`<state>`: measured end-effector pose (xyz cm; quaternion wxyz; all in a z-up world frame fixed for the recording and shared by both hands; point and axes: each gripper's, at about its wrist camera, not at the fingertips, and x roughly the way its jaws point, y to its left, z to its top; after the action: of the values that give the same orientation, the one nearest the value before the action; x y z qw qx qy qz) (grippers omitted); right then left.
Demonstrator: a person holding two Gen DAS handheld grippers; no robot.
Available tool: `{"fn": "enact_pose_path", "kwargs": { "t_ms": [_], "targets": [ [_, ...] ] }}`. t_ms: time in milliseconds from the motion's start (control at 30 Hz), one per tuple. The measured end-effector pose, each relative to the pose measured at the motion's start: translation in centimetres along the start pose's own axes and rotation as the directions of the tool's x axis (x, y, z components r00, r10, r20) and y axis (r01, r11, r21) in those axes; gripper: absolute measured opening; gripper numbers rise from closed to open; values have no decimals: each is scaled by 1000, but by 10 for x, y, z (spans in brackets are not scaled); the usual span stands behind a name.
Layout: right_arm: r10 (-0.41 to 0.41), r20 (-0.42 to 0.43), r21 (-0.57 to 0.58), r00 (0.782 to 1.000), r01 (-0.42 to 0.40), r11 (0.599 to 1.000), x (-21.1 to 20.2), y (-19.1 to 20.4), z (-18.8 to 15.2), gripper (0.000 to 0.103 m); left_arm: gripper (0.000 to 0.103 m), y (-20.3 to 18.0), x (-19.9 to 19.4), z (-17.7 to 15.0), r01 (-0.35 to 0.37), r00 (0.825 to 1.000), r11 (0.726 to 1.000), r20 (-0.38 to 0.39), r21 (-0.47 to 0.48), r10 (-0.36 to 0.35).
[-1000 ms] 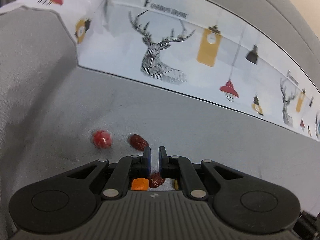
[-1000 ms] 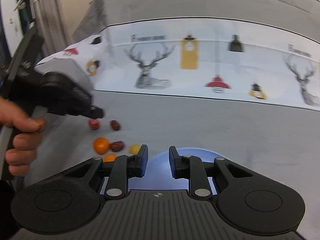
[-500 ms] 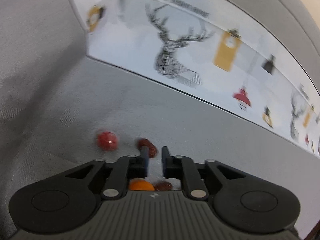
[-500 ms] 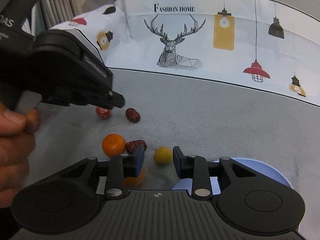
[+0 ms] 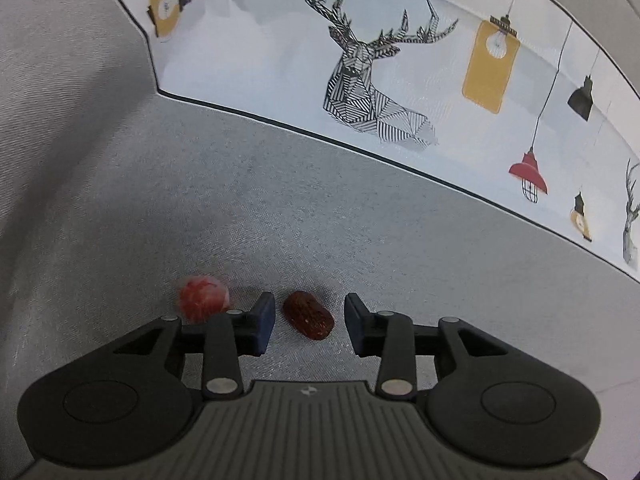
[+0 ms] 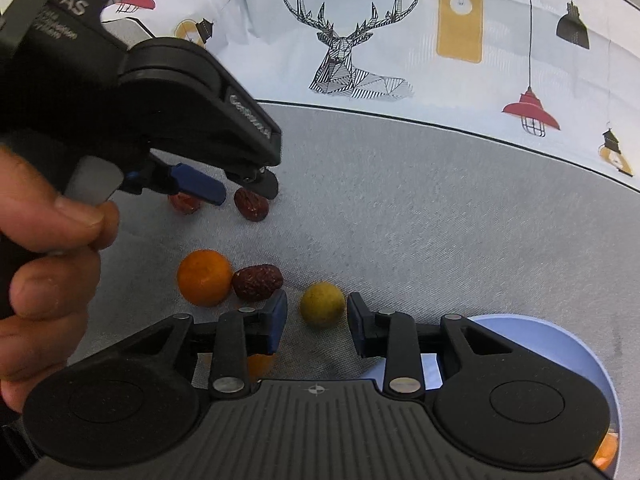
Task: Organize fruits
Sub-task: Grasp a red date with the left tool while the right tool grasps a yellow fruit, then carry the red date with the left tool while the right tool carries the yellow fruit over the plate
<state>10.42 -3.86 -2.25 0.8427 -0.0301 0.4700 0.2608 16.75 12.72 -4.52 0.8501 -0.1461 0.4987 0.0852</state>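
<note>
In the left wrist view my left gripper [image 5: 309, 322] is open, its fingers on either side of a dark red date [image 5: 308, 319] on the grey sofa seat; a round red fruit [image 5: 203, 298] lies just left of it. In the right wrist view my right gripper [image 6: 316, 320] is open around a small yellow fruit [image 6: 322, 305]. An orange [image 6: 205, 277] and a second date [image 6: 257, 281] lie to its left. The left gripper [image 6: 244, 188] shows there over the far date [image 6: 251, 205]. A blue plate [image 6: 560, 344] lies at the lower right.
A white backrest cushion [image 5: 400, 60] printed with deer and lamps runs behind the grey seat [image 5: 360, 220]. A grey armrest [image 5: 60, 100] rises at the left. Another orange piece [image 6: 260, 364] is partly hidden under my right gripper, and orange fruit [image 6: 606, 452] lies in the plate.
Both grippers opened from nearly shut. The left one moved forward so the date lies between its fingers. The right one moved left and forward to the yellow fruit.
</note>
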Motion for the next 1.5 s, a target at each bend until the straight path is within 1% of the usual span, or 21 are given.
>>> {"fn": "enact_pose_path", "kwargs": {
  "t_ms": [100,167,200,233,367,567,667,733,800,900,1033,1133,1200,1233,1267,1300,1333,1367,1400,1467,1500],
  "targets": [
    [-7,-6,-10,1000,7,1000,3,2,-2,36,42,-3,5,-1,-6,1000,1000,-8,26,7],
    [-9,-1,-11,1000,9,1000,3,2,-2,31,42,-7,8,-2,-21,1000,999,-14,50,21],
    [-8,2,-11,1000,8,1000,2,2,-2,29,39,-8,9,-3,-30,999,998,-14,63,31],
    [-6,3,-11,1000,6,1000,3,2,-2,26,33,-9,10,-4,-39,999,997,-13,73,40],
    [-5,14,-18,1000,5,1000,0,2,-2,26,33,-10,7,-4,-52,999,995,-1,82,52],
    [-20,84,-2,996,20,1000,-20,-1,0,26,33,-10,-11,-7,-65,996,994,58,90,60],
    [-25,140,21,990,22,1000,-41,-6,1,26,33,-13,-29,-13,-81,992,990,107,113,69],
    [-31,179,32,983,26,999,-58,-11,-2,26,33,-17,-44,-18,-104,985,985,153,140,82],
    [-49,215,41,975,41,998,-76,-14,-2,26,33,-20,-64,-23,-88,980,985,188,150,59],
    [-72,264,73,962,55,996,-108,-20,0,26,33,-28,-100,-35,-49,970,982,241,180,4],
    [-88,333,99,939,58,993,-161,-27,-7,26,33,-48,-136,-55,-3,960,973,272,231,-61],
    [-118,367,98,923,88,991,-192,-35,-22,26,33,-64,-158,-78,32,949,955,290,294,-121],
    [-144,376,112,915,110,988,-206,-45,-38,26,33,-71,-163,-99,43,943,942,299,334,-149],
    [-160,373,129,914,120,984,-209,-52,-47,26,33,-72,-161,-113,42,943,934,295,354,-154],
    [-175,365,147,914,129,981,-207,-57,-56,26,33,-73,-155,-127,39,949,924,275,381,-154],
    [-198,345,172,918,146,974,-203,-65,-66,26,33,-74,-149,-138,39,960,915,240,401,-146],
    [-221,315,194,923,166,967,-197,-73,-74,26,33,-78,-141,-143,43,973,912,189,407,-130],
    [-254,264,229,931,195,954,-192,-83,-80,25,33,-80,-139,-144,58,975,910,174,411,-140],
    [-270,245,264,931,204,943,-191,-91,-81,25,33,-84,-137,-146,58,974,903,174,425,-144],
    [-274,256,314,927,188,931,-193,-104,-83,25,33,-87,-131,-147,34,977,896,174,443,-123],
    [-287,253,325,924,198,925,-194,-109,-85,25,33,-87,-128,-145,46,979,901,158,432,-126]
  ]
}}
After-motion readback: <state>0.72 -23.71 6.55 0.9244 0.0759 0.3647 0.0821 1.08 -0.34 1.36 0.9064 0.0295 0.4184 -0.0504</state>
